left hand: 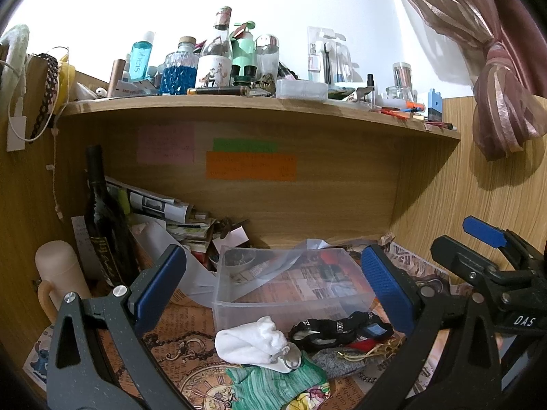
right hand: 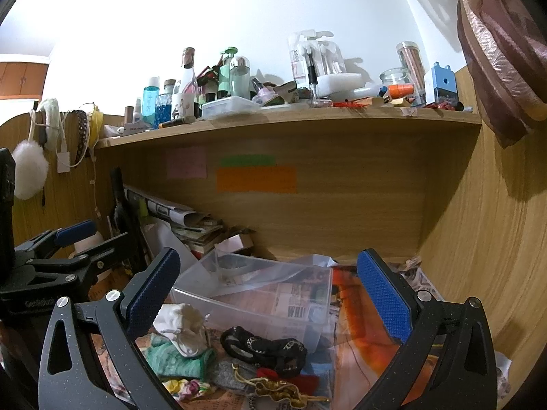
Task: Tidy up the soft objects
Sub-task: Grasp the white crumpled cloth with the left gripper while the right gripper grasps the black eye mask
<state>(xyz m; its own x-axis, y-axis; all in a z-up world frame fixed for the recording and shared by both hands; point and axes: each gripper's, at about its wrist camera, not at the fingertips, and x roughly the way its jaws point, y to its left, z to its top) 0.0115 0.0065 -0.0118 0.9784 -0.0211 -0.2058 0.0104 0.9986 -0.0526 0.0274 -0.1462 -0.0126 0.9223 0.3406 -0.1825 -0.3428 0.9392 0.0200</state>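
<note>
A pile of soft things lies on the desk in front of a clear plastic bin (left hand: pixel 290 283) (right hand: pixel 259 294): a white cloth pouch (left hand: pixel 253 340) (right hand: pixel 183 328), a green knit cloth (left hand: pixel 273 386) (right hand: pixel 177 358), a black headband (left hand: pixel 336 329) (right hand: pixel 266 345), a grey cloth (left hand: pixel 336 358) (right hand: pixel 229 372) and a floral cloth (left hand: pixel 309 401) (right hand: pixel 184 386). My left gripper (left hand: pixel 273 287) is open and empty above the pile. My right gripper (right hand: pixel 270 290) is open and empty, just right of it. The right gripper shows at the right of the left wrist view (left hand: pixel 485 239).
A dark wine bottle (left hand: pixel 102 218), a cream mug (left hand: pixel 59 273) and stacked papers (left hand: pixel 160 205) stand at the back left. A wooden shelf (left hand: pixel 259 109) above carries several bottles and jars. A curtain (left hand: pixel 495 78) hangs at the right. Printed paper covers the desk.
</note>
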